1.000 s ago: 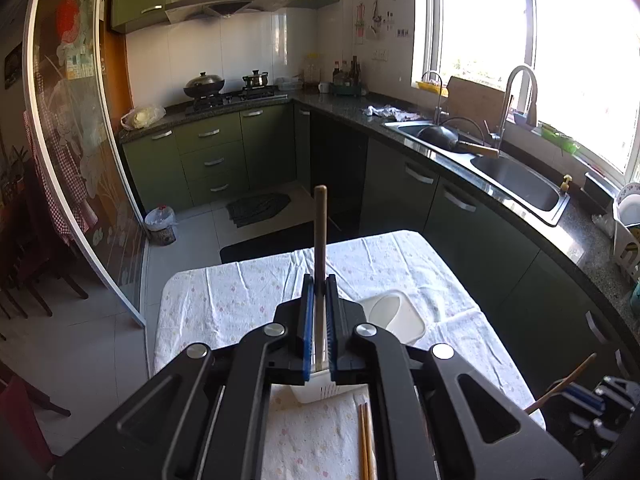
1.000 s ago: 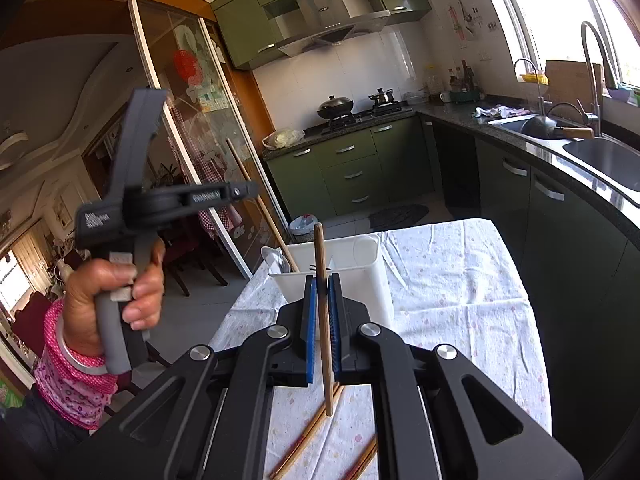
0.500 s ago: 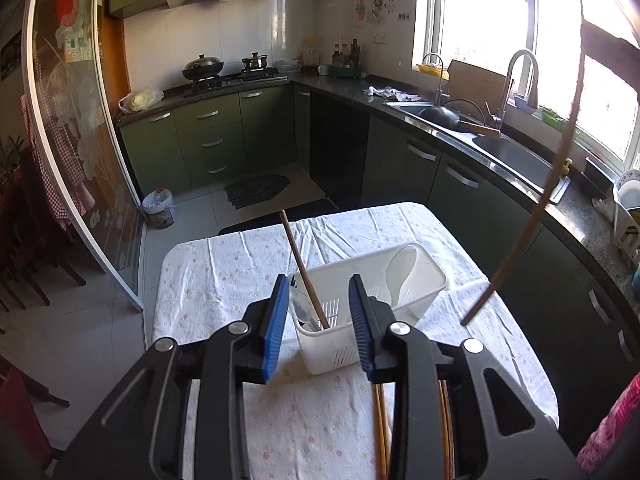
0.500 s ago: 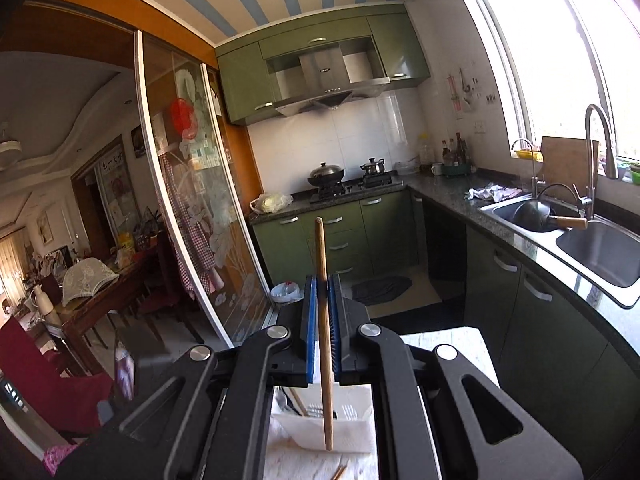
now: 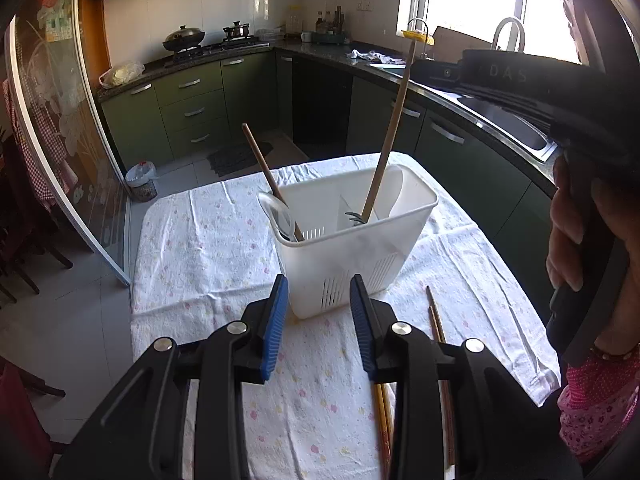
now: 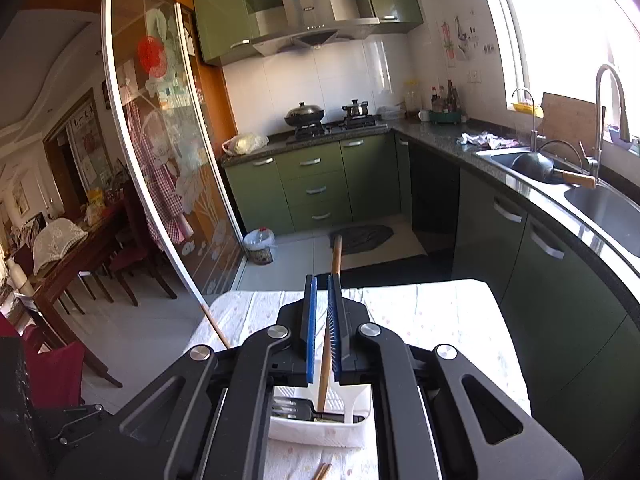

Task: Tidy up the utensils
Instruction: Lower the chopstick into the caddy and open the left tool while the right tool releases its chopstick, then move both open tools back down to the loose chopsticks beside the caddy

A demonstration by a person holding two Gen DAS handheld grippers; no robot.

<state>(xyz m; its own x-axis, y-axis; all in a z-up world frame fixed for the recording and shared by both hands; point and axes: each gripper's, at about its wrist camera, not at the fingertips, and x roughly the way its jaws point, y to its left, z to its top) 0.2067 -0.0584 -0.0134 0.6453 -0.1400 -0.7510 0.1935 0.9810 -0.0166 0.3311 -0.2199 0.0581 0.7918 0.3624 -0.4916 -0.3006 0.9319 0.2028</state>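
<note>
Looking along my left gripper (image 5: pixel 319 322), I saw its 2 blue pads standing apart with nothing between them; the jaws had just been opening, and the bare cloth showed through the gap. Just beyond the fingertips stood the white utensil basket (image 5: pixel 416 216) on the flowered tablecloth (image 5: pixel 208 248). A brown chopstick (image 5: pixel 262 166) leaned out of the basket's left compartment beside a metal spoon (image 5: pixel 276 214), touching neither pad. Loose chopsticks (image 5: pixel 434 316) lay flat on the cloth to the right of the basket, partly hidden under the gripper's body.

My right gripper (image 6: pixel 324 328) was clamped on 1 pale wooden chopstick (image 6: pixel 336 256), the pads pressed against its shaft. In the left view that same stick (image 5: pixel 390 132) stood tilted with its lower end down inside the basket's right compartment, next to a black fork (image 5: pixel 354 218). From the right wrist view I saw the fork's tines (image 6: pixel 288 406) lying in the basket (image 6: pixel 352 434) directly below the pads. The person's right hand (image 5: pixel 572 236) gripped that tool's handle at the edge of the left view.
</note>
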